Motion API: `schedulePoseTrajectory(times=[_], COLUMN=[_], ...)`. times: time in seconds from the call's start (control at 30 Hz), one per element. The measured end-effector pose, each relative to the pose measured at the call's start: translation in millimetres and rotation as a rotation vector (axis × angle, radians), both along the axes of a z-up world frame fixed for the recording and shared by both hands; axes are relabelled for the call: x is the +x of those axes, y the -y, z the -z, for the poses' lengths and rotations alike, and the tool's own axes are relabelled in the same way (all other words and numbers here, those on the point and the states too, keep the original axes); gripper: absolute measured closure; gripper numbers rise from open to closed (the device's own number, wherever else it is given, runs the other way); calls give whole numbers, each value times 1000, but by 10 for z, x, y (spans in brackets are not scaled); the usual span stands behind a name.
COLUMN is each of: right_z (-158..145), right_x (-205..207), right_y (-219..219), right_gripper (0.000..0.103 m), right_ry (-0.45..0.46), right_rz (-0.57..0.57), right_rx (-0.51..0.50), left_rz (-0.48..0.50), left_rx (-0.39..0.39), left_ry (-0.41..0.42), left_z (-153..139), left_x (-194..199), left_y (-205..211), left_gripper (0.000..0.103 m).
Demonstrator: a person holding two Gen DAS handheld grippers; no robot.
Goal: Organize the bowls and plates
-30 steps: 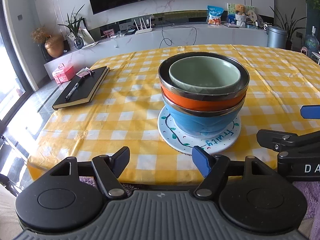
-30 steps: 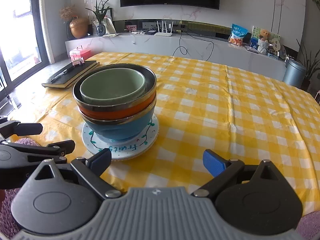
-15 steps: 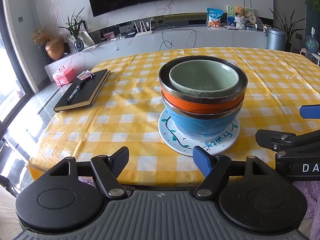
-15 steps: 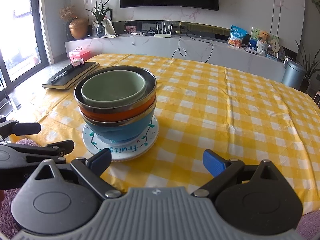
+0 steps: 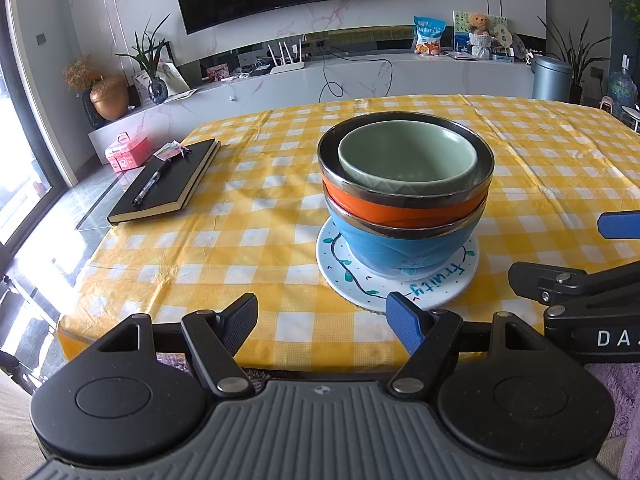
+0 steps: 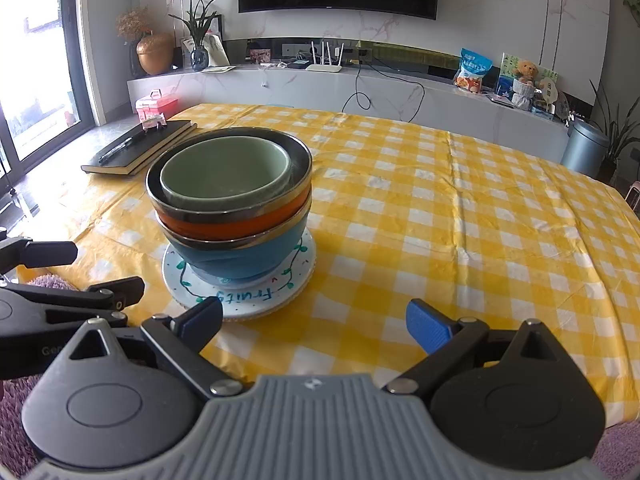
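Blue bowl [image 5: 404, 246] stack sits beyond both grippers (spread, empty).

A yellow-and-white checked tablecloth [image 5: 280, 216] covers the table. On it sits a white plate [image 5: 352, 276] painted with a dark vine, green leaves and turquoise lettering. The stack above runs blue bowl [image 5: 400, 246], then orange bowl [image 5: 392, 210], both rimmed in silvery metal, with a pale green bowl [image 5: 408, 160] on top. The notebook [image 5: 172, 182] is black with cream page edges, a black pen [image 5: 146, 188] on its cover. Both grippers are black with blue pads [image 6: 426, 328]
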State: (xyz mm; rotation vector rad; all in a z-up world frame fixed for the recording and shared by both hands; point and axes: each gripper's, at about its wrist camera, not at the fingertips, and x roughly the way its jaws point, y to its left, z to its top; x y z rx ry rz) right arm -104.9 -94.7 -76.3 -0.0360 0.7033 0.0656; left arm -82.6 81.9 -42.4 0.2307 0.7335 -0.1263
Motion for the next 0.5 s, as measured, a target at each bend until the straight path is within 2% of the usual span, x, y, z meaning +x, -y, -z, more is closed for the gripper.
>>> schedulePoseTrajectory(times=[0.5], right_z=[0], right_x=[-1], right_y=[-3], right_gripper=[7], right_ry=[-1], right_rz=[0], right_rx=[1], left_rz=[6], left_rx=[5], left_ry=[2], left_z=[-20], left_x=[-14], left_y=[16], left_gripper=[17])
